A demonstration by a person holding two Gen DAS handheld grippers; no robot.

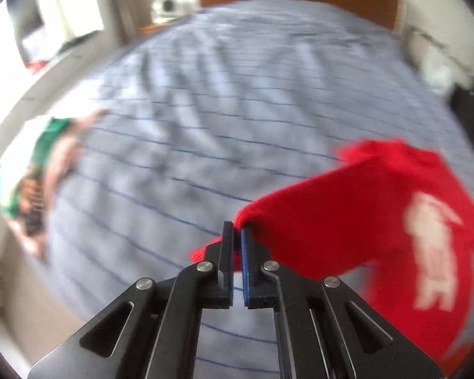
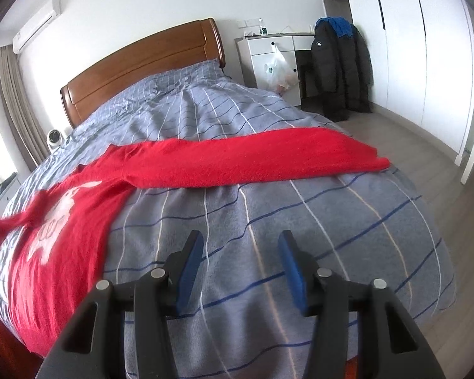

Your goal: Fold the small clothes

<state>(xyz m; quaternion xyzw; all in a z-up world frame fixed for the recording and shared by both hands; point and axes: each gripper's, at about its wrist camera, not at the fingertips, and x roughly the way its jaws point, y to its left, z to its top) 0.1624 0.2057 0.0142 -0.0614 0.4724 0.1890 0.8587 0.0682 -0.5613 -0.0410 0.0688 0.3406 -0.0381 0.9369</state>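
A red sweater (image 2: pixel 63 221) with a white figure on its front lies on the blue-grey checked bed cover (image 2: pixel 300 221). One sleeve (image 2: pixel 252 154) stretches flat to the right, toward the bed's edge. The other sleeve (image 2: pixel 9 221) is lifted at the far left and blurred. In the left wrist view my left gripper (image 1: pixel 238 229) is shut on the cuff end of that sleeve, and the sweater (image 1: pixel 347 214) trails off to the right. My right gripper (image 2: pixel 240 243) hovers over bare cover near the bed's foot, open, with nothing between its blue pads.
A pile of green and pink clothes (image 1: pixel 47 164) sits at the bed's left edge. A wooden headboard (image 2: pixel 142 63) stands at the far end. Beyond the bed's right side are a white desk (image 2: pixel 268 50), a hanging plastic bag (image 2: pixel 278 69), dark coats (image 2: pixel 338 69) and white wardrobes (image 2: pixel 410 47).
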